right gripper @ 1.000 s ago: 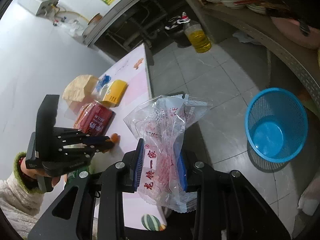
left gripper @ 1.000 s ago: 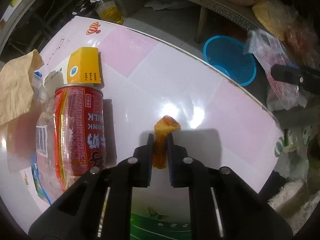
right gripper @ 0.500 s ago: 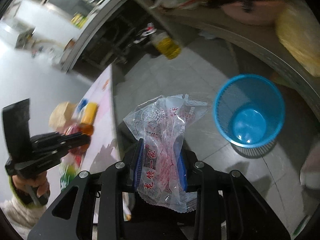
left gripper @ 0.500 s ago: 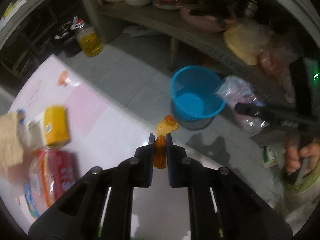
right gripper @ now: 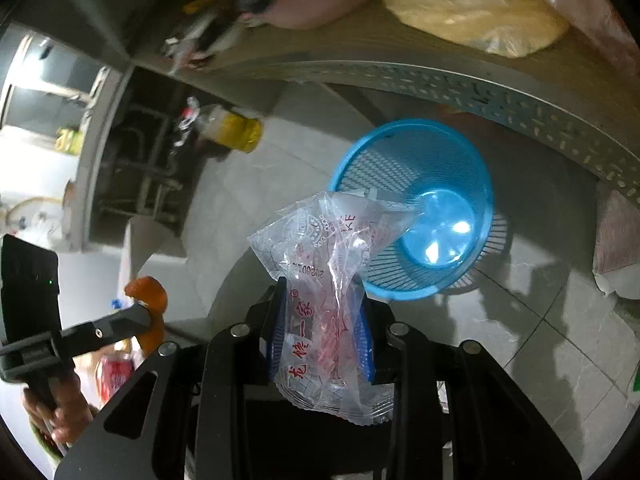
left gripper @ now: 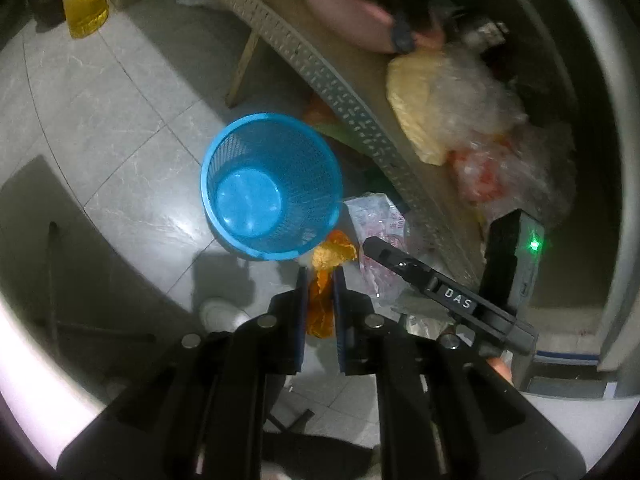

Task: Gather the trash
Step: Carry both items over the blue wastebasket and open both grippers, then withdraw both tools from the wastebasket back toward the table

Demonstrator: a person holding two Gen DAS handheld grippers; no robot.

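The left tongs (left gripper: 320,280) are clamped on an orange peel (left gripper: 325,276), whose curled tip pokes out past the fingertips just below the centre of the left wrist view. Directly above it in that frame stands a blue mesh basket (left gripper: 316,168) on the grey tiled floor (left gripper: 120,132), open end up. To the right of the peel, the right tongs (left gripper: 370,245) reach in from the lower right with a clear plastic wrapper (left gripper: 380,220) beside them.

In the right wrist view, the right tongs (right gripper: 322,314) are closed on that clear plastic wrapper (right gripper: 320,264), printed in red, its upper end overlapping the rim of the blue mesh basket (right gripper: 400,152) at centre right. At the lower left, the left tongs (right gripper: 144,314) hold the orange peel (right gripper: 146,292). A bottle of yellow oil (left gripper: 84,10) stands in the upper left of the left wrist view.
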